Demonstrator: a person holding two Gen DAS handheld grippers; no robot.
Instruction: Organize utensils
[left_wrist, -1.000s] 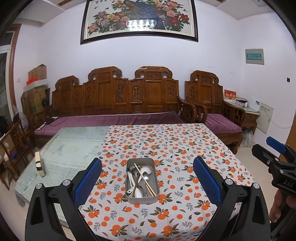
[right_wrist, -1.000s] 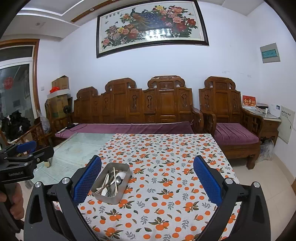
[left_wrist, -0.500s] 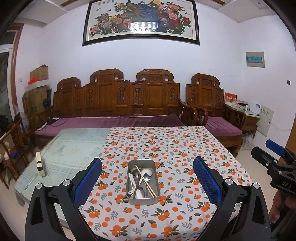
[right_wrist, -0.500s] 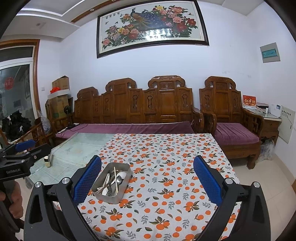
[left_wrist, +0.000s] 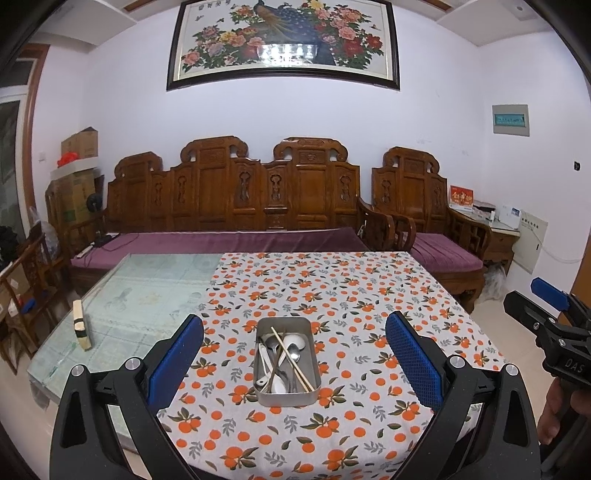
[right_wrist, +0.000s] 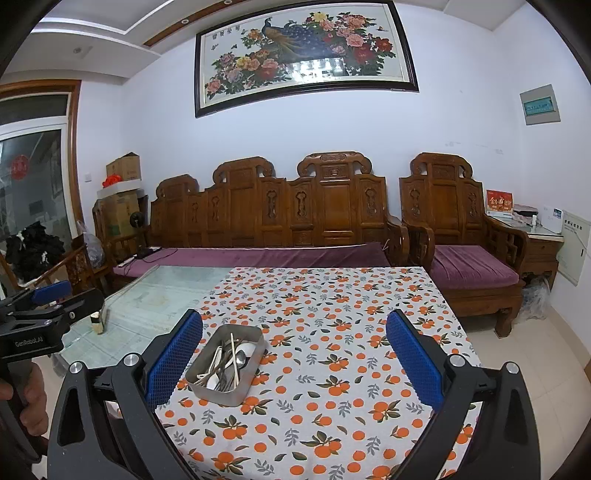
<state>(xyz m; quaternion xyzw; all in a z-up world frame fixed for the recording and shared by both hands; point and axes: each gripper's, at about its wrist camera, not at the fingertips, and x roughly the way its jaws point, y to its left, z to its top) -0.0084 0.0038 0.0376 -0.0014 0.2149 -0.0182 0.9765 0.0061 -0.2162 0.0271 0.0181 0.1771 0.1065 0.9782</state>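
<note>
Table (left_wrist: 369, 280) under orange-print cloth (right_wrist: 351, 314); metal tin (left_wrist: 286, 397) near its front edge, holding spoons (left_wrist: 291, 349) and chopsticks (left_wrist: 291, 360) in one tangle. Left gripper (left_wrist: 294, 363) and right gripper (right_wrist: 294, 363) both spread wide, empty, well short of the tin. Risk — crossed pieces could drag neighbours out, or the light tin could slide on cloth. Tin centred between left fingers; left of centre for right.
</note>
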